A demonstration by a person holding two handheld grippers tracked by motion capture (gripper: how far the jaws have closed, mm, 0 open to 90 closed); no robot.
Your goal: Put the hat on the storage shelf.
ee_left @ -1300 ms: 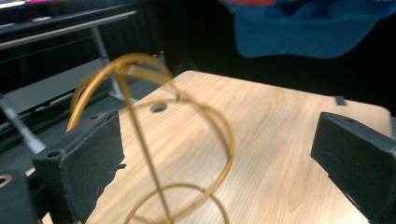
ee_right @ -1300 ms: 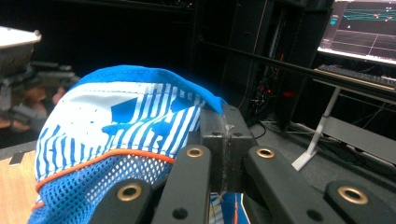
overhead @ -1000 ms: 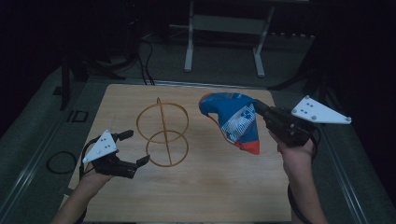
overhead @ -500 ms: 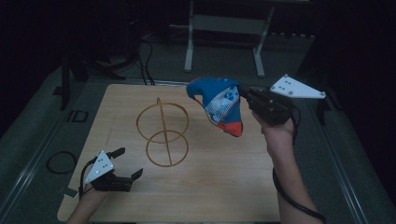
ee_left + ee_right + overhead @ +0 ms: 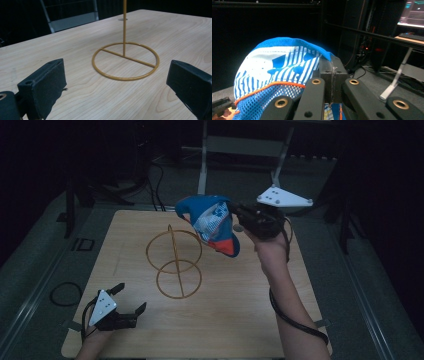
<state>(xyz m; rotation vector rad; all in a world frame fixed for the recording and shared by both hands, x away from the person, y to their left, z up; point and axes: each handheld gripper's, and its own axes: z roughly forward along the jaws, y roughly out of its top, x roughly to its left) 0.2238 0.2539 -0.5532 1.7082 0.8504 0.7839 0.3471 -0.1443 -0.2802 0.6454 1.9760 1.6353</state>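
A blue, white and orange mesh cap [image 5: 212, 222] hangs in the air above the table's far right, held by my right gripper [image 5: 236, 216], which is shut on its edge. In the right gripper view the cap [image 5: 279, 72] bulges to the left of the pressed-together jaws [image 5: 331, 75]. A yellow wire stand [image 5: 174, 257] with a round base and an upright ring sits mid-table, left of the cap. My left gripper [image 5: 131, 300] rests open near the front left corner. Its view shows the stand's base ring [image 5: 125, 61] between the spread jaws.
The wooden table [image 5: 235, 320] has bare surface around the stand. A metal frame [image 5: 240, 150] and cables [image 5: 155, 175] stand on the floor behind it. A black cable loop [image 5: 65, 293] lies off the table's left edge.
My right gripper has carried the cap up and leftward, closer to the stand. My left gripper has drawn back toward the front left corner, staying open.
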